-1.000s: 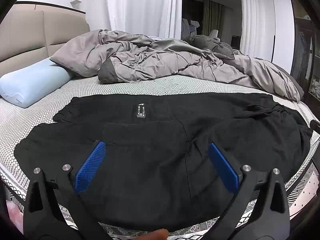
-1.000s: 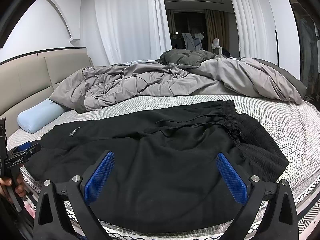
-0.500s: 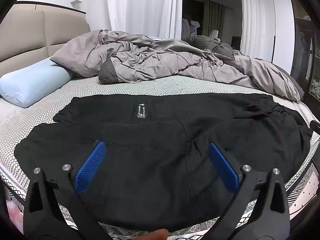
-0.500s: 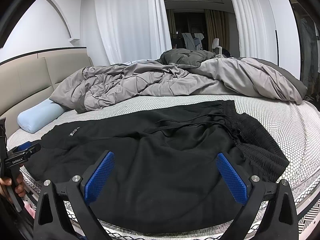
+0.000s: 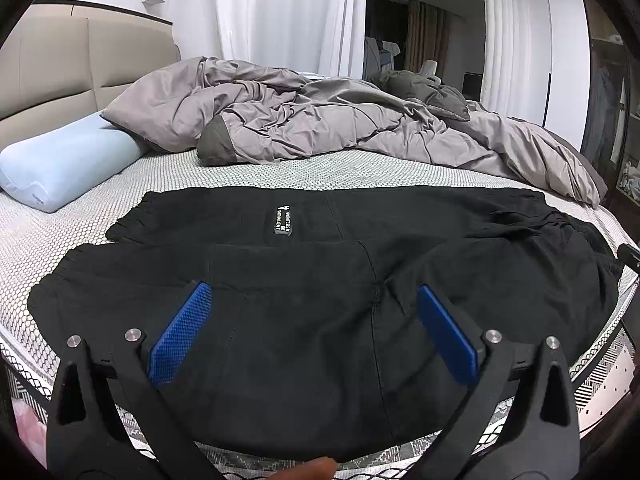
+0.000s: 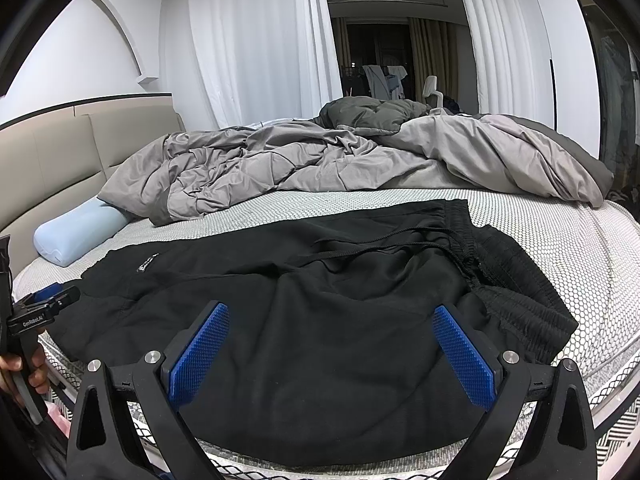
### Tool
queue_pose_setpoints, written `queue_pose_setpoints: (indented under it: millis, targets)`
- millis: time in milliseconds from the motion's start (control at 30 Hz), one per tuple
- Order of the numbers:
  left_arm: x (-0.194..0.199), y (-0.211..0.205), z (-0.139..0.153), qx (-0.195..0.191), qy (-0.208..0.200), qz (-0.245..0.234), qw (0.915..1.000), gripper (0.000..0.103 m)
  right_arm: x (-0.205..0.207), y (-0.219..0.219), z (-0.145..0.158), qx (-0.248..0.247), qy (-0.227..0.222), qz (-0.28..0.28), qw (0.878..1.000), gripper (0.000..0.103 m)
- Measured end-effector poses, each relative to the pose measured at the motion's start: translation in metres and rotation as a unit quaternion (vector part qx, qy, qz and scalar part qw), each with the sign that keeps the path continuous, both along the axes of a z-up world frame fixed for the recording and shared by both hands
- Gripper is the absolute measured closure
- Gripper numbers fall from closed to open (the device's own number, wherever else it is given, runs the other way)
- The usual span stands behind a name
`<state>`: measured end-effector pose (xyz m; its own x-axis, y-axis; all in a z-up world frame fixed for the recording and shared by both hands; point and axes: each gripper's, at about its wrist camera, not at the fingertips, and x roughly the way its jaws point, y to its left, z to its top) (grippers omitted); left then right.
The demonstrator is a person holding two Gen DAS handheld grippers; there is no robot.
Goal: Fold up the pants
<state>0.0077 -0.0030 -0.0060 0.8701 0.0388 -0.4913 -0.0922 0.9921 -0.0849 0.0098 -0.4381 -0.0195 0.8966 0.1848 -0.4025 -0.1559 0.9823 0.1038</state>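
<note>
Black pants [image 5: 320, 272] lie spread lengthwise across the near edge of the bed, one leg laid over the other, a small label [image 5: 283, 220] facing up. Their elastic waistband and drawstring [image 6: 468, 248] sit at the right end; the leg ends are at the left. My left gripper [image 5: 312, 328] hovers open over the leg section, nothing between its blue pads [image 5: 180, 340]. My right gripper [image 6: 330, 344] hovers open above the pants [image 6: 320, 300] near the waist end. The left gripper [image 6: 40, 308], held by a hand, shows at the right wrist view's left edge.
A crumpled grey duvet [image 5: 340, 124] covers the far half of the bed. A light blue pillow [image 5: 60, 164] lies at the left by the beige headboard [image 5: 60, 68]. The dotted white mattress [image 6: 560, 240] is bare right of the waistband. White curtains [image 6: 256, 40] hang behind.
</note>
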Motion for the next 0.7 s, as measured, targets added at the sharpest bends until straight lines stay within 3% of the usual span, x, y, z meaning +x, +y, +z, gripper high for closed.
queue_pose_setpoints:
  millis: [200,300,367,433,533,600,700]
  targets:
    - [-0.012,0.025,0.012,-0.026,-0.009,0.012,0.9995,0.001,0.002,-0.002,-0.002,-0.003,0.005,-0.005,1.0,0.0]
    - [-0.027,0.053,0.017,-0.029,-0.016,0.048,0.9983,0.001,0.004,-0.008,-0.002,0.002,0.016,-0.004,1.0,0.0]
    - [-0.033,0.081,0.012,-0.032,0.0,0.095,0.995,0.001,0.008,-0.014,-0.004,0.002,0.034,-0.003,0.999,0.0]
    - [-0.036,0.117,0.001,-0.052,0.031,0.148,0.9871,0.001,0.014,-0.022,-0.007,0.0,0.053,-0.002,0.999,0.0]
    - [-0.049,0.171,-0.017,-0.117,0.072,0.201,0.9698,0.001,0.02,-0.039,-0.008,-0.005,0.068,-0.013,0.998,0.0]
    - [-0.062,0.195,-0.028,-0.16,0.078,0.219,0.9594,0.001,0.021,-0.052,-0.008,-0.008,0.068,-0.026,0.997,0.0]
    - [-0.074,0.216,-0.038,-0.199,0.073,0.213,0.9538,0.007,0.023,-0.075,-0.008,0.001,0.071,-0.044,0.996,0.0]
